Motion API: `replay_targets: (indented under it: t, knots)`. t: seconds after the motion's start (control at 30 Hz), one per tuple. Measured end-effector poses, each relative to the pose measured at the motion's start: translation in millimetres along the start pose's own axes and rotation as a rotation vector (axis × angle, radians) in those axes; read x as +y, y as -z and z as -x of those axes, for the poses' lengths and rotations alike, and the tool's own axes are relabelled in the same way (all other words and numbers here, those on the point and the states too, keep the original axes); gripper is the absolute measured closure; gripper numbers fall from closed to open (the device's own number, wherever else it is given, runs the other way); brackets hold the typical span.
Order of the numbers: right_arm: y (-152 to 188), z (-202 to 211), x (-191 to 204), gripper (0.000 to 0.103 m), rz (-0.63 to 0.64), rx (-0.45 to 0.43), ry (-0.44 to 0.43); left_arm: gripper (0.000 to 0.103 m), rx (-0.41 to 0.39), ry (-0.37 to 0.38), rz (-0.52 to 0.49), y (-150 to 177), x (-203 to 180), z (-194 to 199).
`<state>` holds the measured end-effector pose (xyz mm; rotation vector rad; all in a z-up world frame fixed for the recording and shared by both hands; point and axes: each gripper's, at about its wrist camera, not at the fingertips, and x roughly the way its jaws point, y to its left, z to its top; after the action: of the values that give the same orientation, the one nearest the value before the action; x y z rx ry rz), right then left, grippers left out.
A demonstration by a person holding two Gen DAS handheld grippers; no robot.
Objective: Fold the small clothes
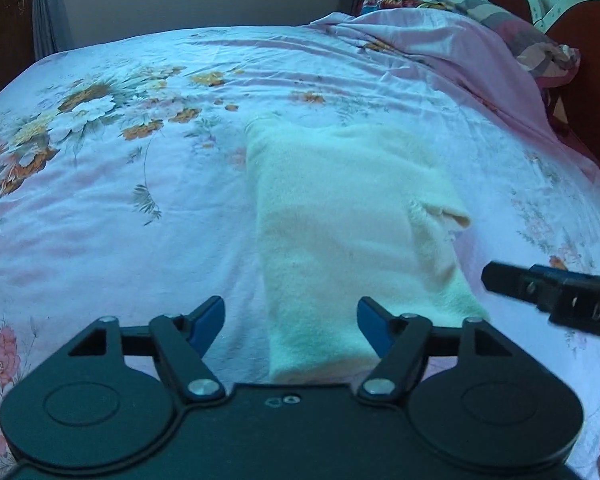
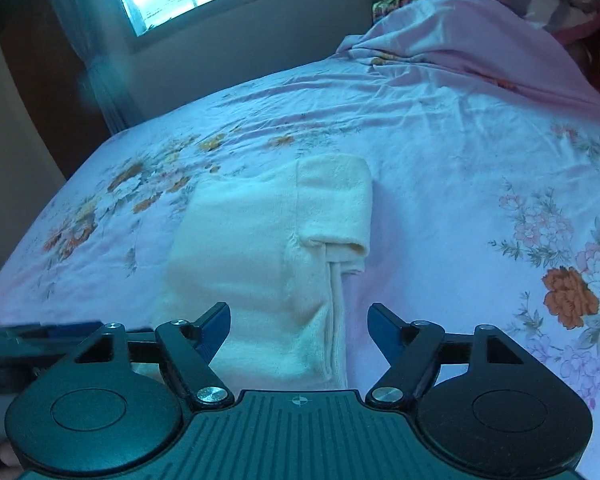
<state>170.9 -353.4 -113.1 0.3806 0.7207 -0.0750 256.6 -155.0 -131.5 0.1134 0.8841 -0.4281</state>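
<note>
Right gripper [image 1: 500,282] body lettering "DA" (rest cut off).

We hold our left gripper [image 1: 290,326] and right gripper [image 2: 299,330] angled downward, side by side, jaws spread wide, nothing pinched between either pair.

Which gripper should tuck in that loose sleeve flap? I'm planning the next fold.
Probably the right gripper: open, with the sleeve flap just ahead of it, on the cream garment's right edge.
</note>
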Motion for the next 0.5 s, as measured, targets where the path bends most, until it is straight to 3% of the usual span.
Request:
replay_targets:
  t: [0.5]
  knots:
    - [-8, -30, -8, 0.028, -0.049, 0.024, 0.024, 0.029, 0.004, -0.017, -0.002, -19, 5, -25]
